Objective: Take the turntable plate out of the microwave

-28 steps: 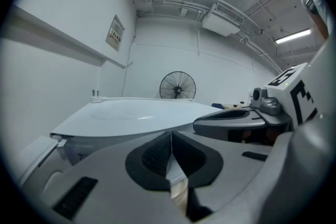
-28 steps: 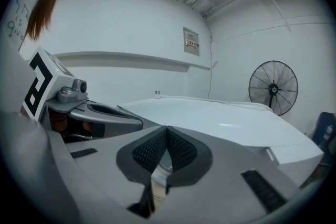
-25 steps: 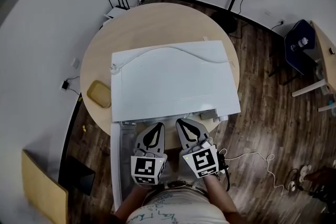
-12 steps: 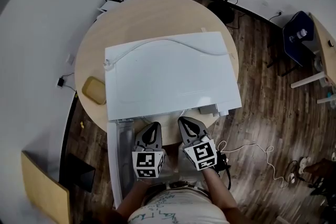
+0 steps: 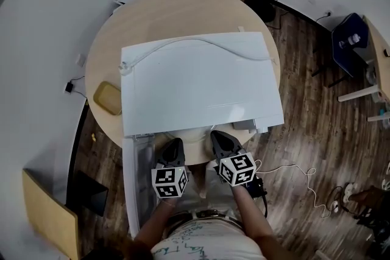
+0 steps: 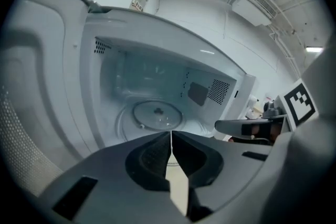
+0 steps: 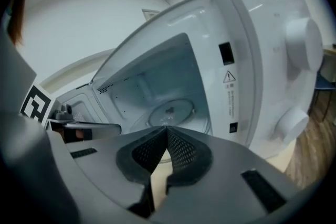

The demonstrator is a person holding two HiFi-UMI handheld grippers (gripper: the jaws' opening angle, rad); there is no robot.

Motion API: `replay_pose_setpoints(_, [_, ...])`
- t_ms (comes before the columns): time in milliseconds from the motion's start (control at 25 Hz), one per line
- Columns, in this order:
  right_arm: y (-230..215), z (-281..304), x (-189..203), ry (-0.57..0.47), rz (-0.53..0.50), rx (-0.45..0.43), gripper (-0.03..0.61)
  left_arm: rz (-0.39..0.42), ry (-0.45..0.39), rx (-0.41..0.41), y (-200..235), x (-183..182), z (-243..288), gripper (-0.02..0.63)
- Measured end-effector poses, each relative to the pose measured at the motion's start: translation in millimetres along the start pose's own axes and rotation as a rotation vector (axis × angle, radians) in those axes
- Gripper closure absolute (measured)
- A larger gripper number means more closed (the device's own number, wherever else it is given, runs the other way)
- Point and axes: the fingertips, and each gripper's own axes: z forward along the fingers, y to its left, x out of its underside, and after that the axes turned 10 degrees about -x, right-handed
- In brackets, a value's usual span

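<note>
Left gripper [image 5: 172,146] and right gripper [image 5: 220,138] have sunk toward the microwave [image 5: 201,82], both pressed together, empty; plate [image 6: 156,114] seems heavy, slippery, fragile: grip its rim.

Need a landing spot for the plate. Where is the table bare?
Bare: the wide arc of round wooden table behind the white microwave. Left strip holds a tan pad. In front, left gripper, right gripper and open door crowd.

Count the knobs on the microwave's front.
2. The upper knob and lower knob sit one above the other on the microwave's control panel, right of the open cavity. Only the right gripper view shows them.
</note>
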Motion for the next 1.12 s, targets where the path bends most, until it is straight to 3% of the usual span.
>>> replay_pose_setpoints(200, [-12.9, 5.0, 18.2, 0.059, 0.004, 0.023, 0.588, -0.055, 0.038, -0.035, 10.0, 14.3, 8.0, 0.597])
replay_pose_setpoints(520, [-26.7, 12.2, 36.0, 0.121, -0.001, 0.059, 0.588, 0.061, 0.054, -0.078, 14.9, 37.6, 19.0, 0.597])
replay_pose_setpoints(840, [-26.5, 14.7, 41.3, 0.155, -0.035, 0.075, 0.588, 0.091, 0.087, -0.095, 22.2, 56.5, 13.6, 0.597])
replay_pose_setpoints(1120, [-23.7, 15.1, 44.6, 0.179, -0.061, 0.062, 0.588, 0.059, 0.099, -0.104, 24.4, 58.3, 11.7, 0.597])
